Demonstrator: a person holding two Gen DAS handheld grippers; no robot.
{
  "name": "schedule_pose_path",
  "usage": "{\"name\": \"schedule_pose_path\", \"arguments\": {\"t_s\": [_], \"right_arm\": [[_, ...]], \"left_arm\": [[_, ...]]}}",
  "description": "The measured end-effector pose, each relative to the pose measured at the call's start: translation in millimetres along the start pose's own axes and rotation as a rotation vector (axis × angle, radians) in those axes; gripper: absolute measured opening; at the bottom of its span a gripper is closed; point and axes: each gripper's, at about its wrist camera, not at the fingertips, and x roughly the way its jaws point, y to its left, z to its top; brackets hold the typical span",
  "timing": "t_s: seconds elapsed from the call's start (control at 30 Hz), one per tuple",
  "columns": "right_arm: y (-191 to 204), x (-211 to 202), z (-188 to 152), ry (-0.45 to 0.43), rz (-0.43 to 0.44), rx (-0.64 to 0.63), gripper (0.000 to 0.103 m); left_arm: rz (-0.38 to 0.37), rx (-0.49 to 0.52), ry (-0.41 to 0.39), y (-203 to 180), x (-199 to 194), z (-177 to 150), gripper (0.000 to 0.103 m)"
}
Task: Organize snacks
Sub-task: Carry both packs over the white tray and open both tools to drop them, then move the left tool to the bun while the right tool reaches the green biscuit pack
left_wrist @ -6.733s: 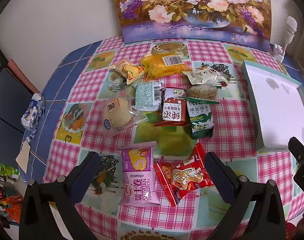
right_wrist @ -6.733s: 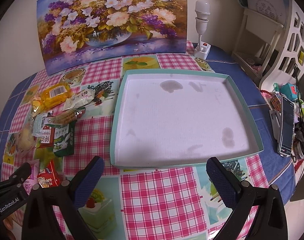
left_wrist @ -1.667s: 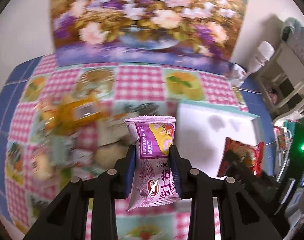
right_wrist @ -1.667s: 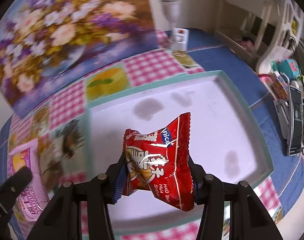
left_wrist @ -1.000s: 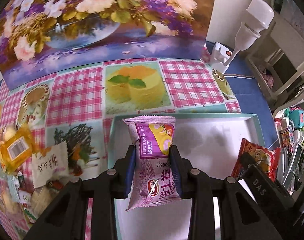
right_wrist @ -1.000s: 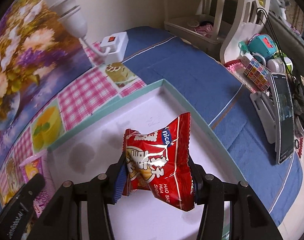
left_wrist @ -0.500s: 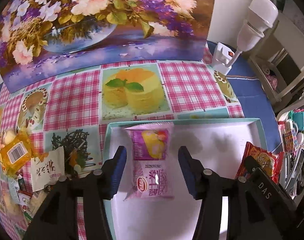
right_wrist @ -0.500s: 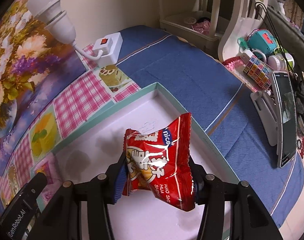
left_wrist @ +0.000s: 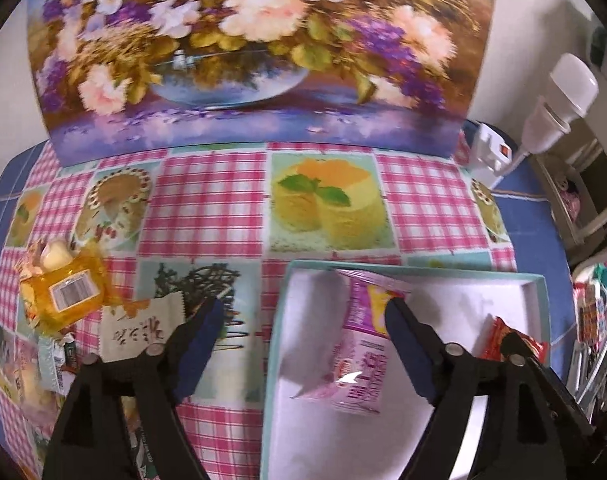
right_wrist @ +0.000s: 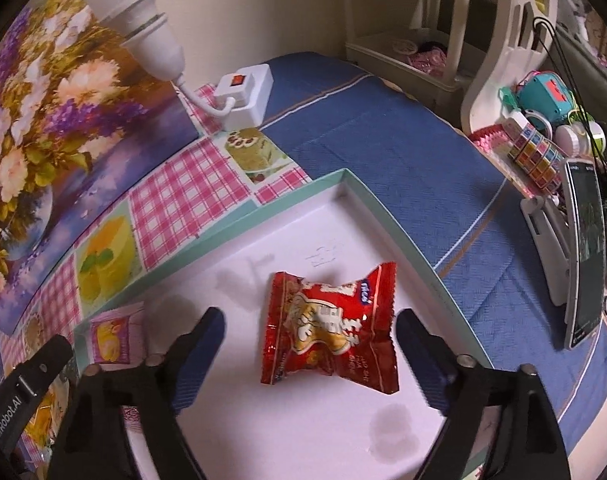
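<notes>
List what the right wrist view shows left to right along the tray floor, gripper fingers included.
Purple snack packet → left finger → red snack packet → right finger → tray right rim.

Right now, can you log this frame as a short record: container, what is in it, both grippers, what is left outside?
container: shallow white tray with teal rim on the checked tablecloth
in tray: purple swiss-roll packet, red crinkly snack packet
left gripper: open, jaws just opened, purple packet below, released
right gripper: open, jaws just opened, red packet lying between fingers, untouched
outside tray: orange packet, white packet, others at the left
</notes>
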Motion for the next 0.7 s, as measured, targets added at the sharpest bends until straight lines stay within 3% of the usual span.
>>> {"name": "schedule_pose_path", "arguments": {"t_s": [0.07,0.33,0.7], "right_arm": [[2,-2,0,-0.013,0.000,-0.010,0.103],[9,-13,2,-0.059,0.057,-0.051,0.103],[18,-34,-4,-0.059,0.178,-0.046,0.103]], "left_arm": [[0.022,-0.022,-0.014,7,-2,0,0.087],[0.052,-0.065,-0.085,31,-15,-4,0.087],[0.092,-0.088,-0.112,74,-45,-30,0.087]]}}
